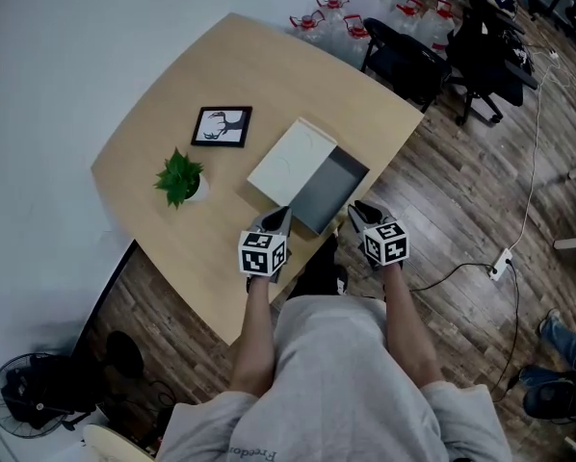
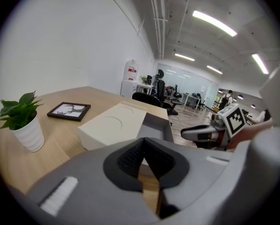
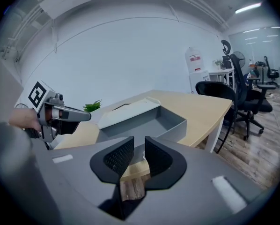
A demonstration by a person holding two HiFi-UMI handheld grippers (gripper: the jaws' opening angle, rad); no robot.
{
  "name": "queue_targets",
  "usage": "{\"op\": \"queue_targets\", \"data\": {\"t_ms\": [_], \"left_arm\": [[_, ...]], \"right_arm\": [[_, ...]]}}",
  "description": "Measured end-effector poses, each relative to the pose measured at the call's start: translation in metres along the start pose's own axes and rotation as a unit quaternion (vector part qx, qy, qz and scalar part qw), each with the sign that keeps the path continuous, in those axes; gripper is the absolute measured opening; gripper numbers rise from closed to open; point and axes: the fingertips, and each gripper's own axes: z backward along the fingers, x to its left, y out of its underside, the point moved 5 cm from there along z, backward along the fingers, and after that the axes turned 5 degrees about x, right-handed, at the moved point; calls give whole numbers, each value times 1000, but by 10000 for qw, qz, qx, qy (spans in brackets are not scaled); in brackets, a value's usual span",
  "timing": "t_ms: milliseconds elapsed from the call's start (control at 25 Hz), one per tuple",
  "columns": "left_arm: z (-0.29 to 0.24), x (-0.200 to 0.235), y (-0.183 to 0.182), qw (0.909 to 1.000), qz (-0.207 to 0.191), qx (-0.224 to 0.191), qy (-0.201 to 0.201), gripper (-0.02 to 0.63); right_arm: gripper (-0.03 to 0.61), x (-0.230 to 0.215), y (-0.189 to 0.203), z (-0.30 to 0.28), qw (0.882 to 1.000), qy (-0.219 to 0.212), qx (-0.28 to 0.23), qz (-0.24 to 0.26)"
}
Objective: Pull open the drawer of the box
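The flat white box (image 1: 290, 162) lies in the middle of the wooden table (image 1: 172, 248). Its grey drawer (image 1: 331, 189) stands pulled out toward me, and its inside looks bare. The left gripper (image 1: 278, 219) hovers just off the drawer's near left corner, jaws shut on nothing. The right gripper (image 1: 357, 210) sits at the drawer's near right corner, slightly open and holding nothing. In the left gripper view the box (image 2: 113, 123) and drawer (image 2: 156, 125) lie beyond the shut left gripper (image 2: 143, 142). The right gripper view looks over the right gripper (image 3: 139, 142) into the drawer (image 3: 149, 121).
A small potted plant (image 1: 179, 178) and a black picture frame (image 1: 222, 126) stand left of the box. Office chairs (image 1: 404, 61) and water bottles (image 1: 331, 17) are behind the table. A fan (image 1: 28, 393) and a power strip (image 1: 500, 263) lie on the floor.
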Motion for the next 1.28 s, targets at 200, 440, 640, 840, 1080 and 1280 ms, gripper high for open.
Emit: {"op": "queue_targets", "data": {"t_ms": [200, 440, 640, 840, 1080, 1280], "left_arm": [[5, 1, 10, 9997, -182, 117, -73, 54], [10, 8, 11, 9996, -212, 130, -94, 54], [10, 4, 9, 9997, -237, 89, -52, 54], [8, -3, 12, 9996, -262, 120, 11, 54], [10, -3, 19, 9997, -222, 117, 43, 54], [10, 1, 19, 9998, -187, 91, 42, 54]], "right_arm": [[72, 3, -1, 0, 10000, -1, -23, 47], [72, 4, -2, 0, 10000, 31, -49, 57], [72, 3, -2, 4, 9999, 91, -63, 41], [72, 3, 1, 4, 9999, 110, -30, 23], [58, 9, 0, -1, 9998, 93, 35, 145], [36, 11, -2, -4, 9996, 84, 78, 255]]}}
